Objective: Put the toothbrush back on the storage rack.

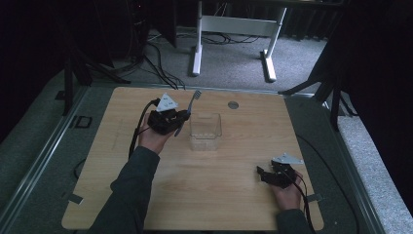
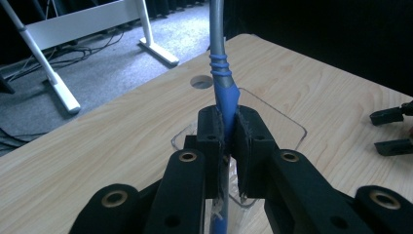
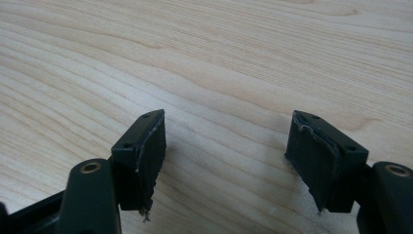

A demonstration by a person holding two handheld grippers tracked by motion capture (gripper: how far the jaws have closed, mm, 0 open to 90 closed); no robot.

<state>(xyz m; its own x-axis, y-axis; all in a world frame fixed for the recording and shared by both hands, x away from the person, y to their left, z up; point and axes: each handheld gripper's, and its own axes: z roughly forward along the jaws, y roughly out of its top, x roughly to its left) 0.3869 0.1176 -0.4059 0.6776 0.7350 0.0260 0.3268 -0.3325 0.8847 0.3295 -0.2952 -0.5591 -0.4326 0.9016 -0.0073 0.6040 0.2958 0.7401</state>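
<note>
My left gripper is shut on a toothbrush with a blue and grey handle, held above the table just left of a clear plastic box. The brush head points up and away. In the left gripper view the blue handle is pinched between the two black jaws, with the clear box below and beyond them. My right gripper rests low near the table's front right, open, nothing between its pads.
The wooden table has a round cable hole near its far edge. A white desk frame stands on the carpet beyond. My right gripper's open jaws show at the right of the left gripper view.
</note>
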